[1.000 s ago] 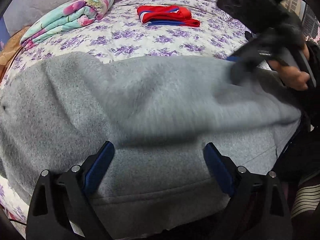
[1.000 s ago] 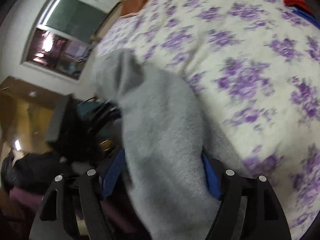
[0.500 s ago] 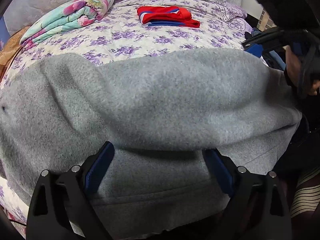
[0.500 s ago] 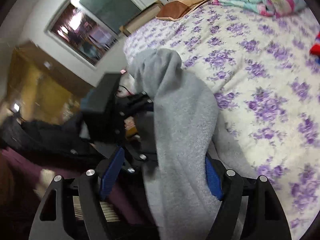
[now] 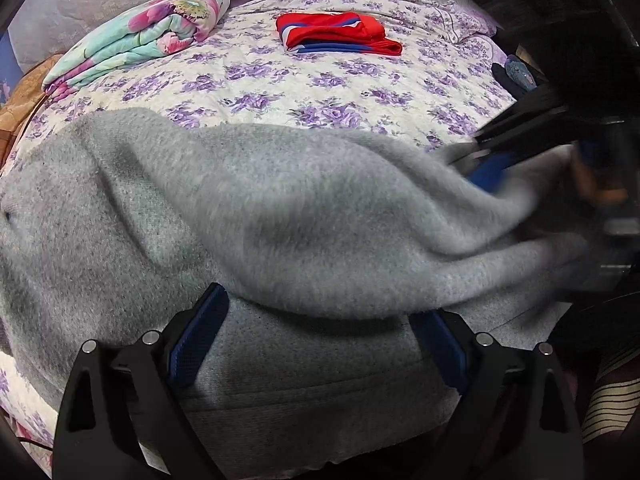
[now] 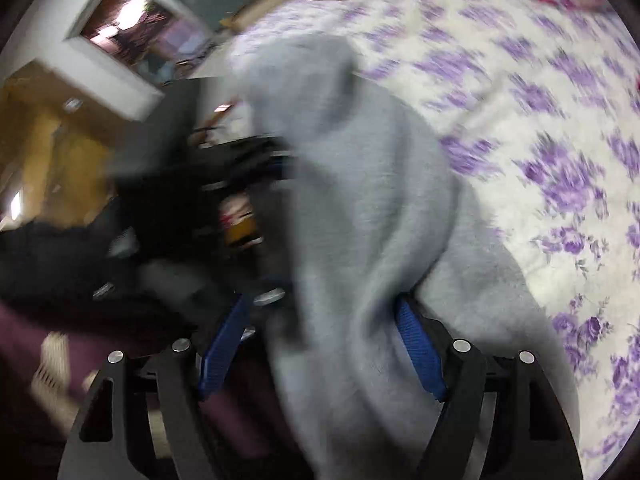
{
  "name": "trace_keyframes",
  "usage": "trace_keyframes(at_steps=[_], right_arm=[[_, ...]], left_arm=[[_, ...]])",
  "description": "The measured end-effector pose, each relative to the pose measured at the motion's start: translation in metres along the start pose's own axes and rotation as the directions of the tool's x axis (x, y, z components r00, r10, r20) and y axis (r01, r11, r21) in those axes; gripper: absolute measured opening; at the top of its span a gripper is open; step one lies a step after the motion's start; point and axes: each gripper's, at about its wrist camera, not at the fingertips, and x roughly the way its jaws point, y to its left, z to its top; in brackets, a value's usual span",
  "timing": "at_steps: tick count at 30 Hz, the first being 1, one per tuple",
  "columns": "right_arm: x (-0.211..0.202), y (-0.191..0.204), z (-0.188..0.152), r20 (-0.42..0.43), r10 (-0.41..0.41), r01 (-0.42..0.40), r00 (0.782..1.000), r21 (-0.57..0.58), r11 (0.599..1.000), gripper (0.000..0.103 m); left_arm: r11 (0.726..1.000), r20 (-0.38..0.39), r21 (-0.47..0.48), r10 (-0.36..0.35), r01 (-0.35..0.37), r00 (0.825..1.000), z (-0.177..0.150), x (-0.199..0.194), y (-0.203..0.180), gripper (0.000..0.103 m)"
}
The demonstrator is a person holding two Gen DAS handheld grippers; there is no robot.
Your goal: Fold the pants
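The grey fleece pants (image 5: 248,216) lie across the near side of the bed, with a fold of cloth draped over the waistband. My left gripper (image 5: 320,340) has its jaws wide apart and the pants pass between the blue pads (image 5: 196,340); whether they pinch the cloth is hidden. My right gripper (image 6: 320,344) also has its jaws wide, with grey pants (image 6: 360,220) bunched between and over them. It shows in the left wrist view (image 5: 492,168) at the pants' right end. The right wrist view is blurred by motion.
The bed has a white quilt with purple flowers (image 5: 320,84). A folded red and blue garment (image 5: 336,34) lies at the far side. A folded floral blanket (image 5: 140,44) lies far left. A window (image 6: 132,20) and wooden furniture (image 6: 52,152) stand beyond the bed's edge.
The right gripper has dropped from above the bed to the pants' right end, pulling the draped fold down and to the right. The left gripper has not moved.
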Motion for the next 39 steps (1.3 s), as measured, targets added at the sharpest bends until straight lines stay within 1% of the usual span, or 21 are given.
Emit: trace_keyframes(at_steps=[2, 5, 7, 9, 11, 12, 13, 16, 19, 20, 21, 22, 24, 26, 28, 29, 31, 33, 34, 36, 39], right_arm=[[0.005, -0.020, 0.005, 0.005, 0.015, -0.015, 1.000, 0.092, 0.996, 0.070], [-0.010, -0.054, 0.010, 0.124, 0.072, -0.101, 0.990, 0.240, 0.966, 0.069], [-0.015, -0.071, 0.016, 0.223, 0.159, -0.223, 0.962, 0.305, 0.926, 0.070], [-0.011, -0.078, 0.025, 0.263, 0.186, -0.267, 0.947, 0.318, 0.910, 0.061], [-0.021, -0.087, 0.030, 0.323, 0.095, -0.211, 0.942, 0.346, 0.914, 0.042], [-0.034, -0.097, 0.032, 0.372, 0.032, -0.181, 0.928, 0.373, 0.910, 0.037], [-0.041, -0.108, 0.033, 0.387, 0.018, -0.183, 0.922, 0.394, 0.901, 0.028], [-0.041, -0.120, 0.033, 0.343, -0.025, -0.128, 0.939, 0.414, 0.901, 0.023], [-0.040, -0.117, 0.029, 0.287, -0.052, -0.072, 0.956, 0.405, 0.911, 0.024], [-0.047, -0.118, 0.026, 0.279, -0.066, -0.057, 0.958, 0.412, 0.910, 0.028], [-0.061, -0.118, 0.026, 0.277, -0.163, 0.026, 0.947, 0.440, 0.898, 0.034], [-0.079, -0.123, 0.023, 0.295, -0.252, 0.092, 0.922, 0.466, 0.880, 0.040], [-0.114, -0.123, 0.009, 0.382, -0.294, 0.071, 0.876, 0.502, 0.862, 0.049], [-0.127, -0.099, 0.007, 0.402, -0.317, 0.123, 0.859, 0.439, 0.890, 0.078], [-0.119, -0.063, 0.016, 0.408, -0.368, 0.244, 0.836, 0.326, 0.914, 0.092], [-0.108, -0.048, 0.024, 0.397, -0.394, 0.304, 0.829, 0.271, 0.913, 0.092], [-0.089, -0.036, 0.040, 0.365, -0.364, 0.314, 0.857, 0.190, 0.930, 0.092], [-0.070, -0.024, 0.058, 0.338, -0.278, 0.248, 0.899, 0.128, 0.960, 0.092], [-0.058, -0.016, 0.068, 0.329, -0.247, 0.230, 0.911, 0.091, 0.969, 0.092], [-0.034, 0.009, 0.093, 0.306, -0.211, 0.226, 0.928, -0.012, 0.974, 0.093], [0.000, 0.028, 0.123, 0.270, -0.221, 0.256, 0.937, -0.100, 0.962, 0.097]], left_arm=[[1.000, 0.004, -0.001, -0.002, 0.002, 1.000, -0.001, -0.001, 0.001, 0.090], [1.000, 0.007, -0.001, -0.003, 0.003, 1.000, -0.002, -0.002, 0.001, 0.090], [1.000, 0.009, 0.000, 0.004, -0.004, 1.000, -0.001, -0.001, -0.001, 0.091], [1.000, 0.009, 0.003, 0.008, -0.008, 1.000, 0.000, 0.001, -0.003, 0.094], [1.000, 0.009, 0.005, 0.010, -0.011, 1.000, 0.000, 0.001, -0.004, 0.094], [1.000, 0.011, 0.006, 0.009, -0.010, 1.000, 0.000, 0.000, -0.004, 0.094], [1.000, 0.016, 0.008, 0.010, -0.010, 1.000, 0.000, -0.002, -0.003, 0.094], [1.000, 0.020, 0.017, 0.008, -0.008, 1.000, -0.002, -0.004, 0.000, 0.093], [0.999, 0.018, 0.038, 0.018, -0.018, 1.000, -0.006, -0.009, 0.000, 0.089], [0.999, 0.017, 0.041, 0.018, -0.019, 1.000, -0.006, -0.012, 0.001, 0.088], [0.999, 0.016, 0.040, 0.016, -0.017, 1.000, -0.006, -0.018, 0.002, 0.088], [0.999, 0.018, 0.042, 0.018, -0.019, 1.000, -0.006, -0.024, 0.003, 0.087], [0.997, 0.044, 0.062, 0.043, -0.046, 0.998, -0.006, -0.046, 0.004, 0.087], [0.995, 0.099, 0.063, 0.072, -0.078, 0.993, -0.008, -0.073, 0.010, 0.089], [0.993, 0.133, -0.012, 0.121, -0.121, 0.984, -0.010, -0.096, 0.030, 0.092], [0.989, 0.131, -0.064, 0.139, -0.131, 0.982, -0.012, -0.101, 0.042, 0.093], [0.969, 0.088, -0.212, 0.149, -0.128, 0.985, -0.023, -0.098, 0.074, 0.093], [0.943, 0.058, -0.322, 0.106, -0.082, 0.993, -0.034, -0.086, 0.095, 0.092], [0.932, 0.063, -0.360, 0.074, -0.047, 0.995, -0.038, -0.078, 0.101, 0.092], [0.915, 0.076, -0.402, 0.066, -0.030, 0.995, -0.036, -0.066, 0.106, 0.092], [0.897, 0.074, -0.442, 0.056, -0.018, 0.996, -0.028, -0.044, 0.115, 0.098]])
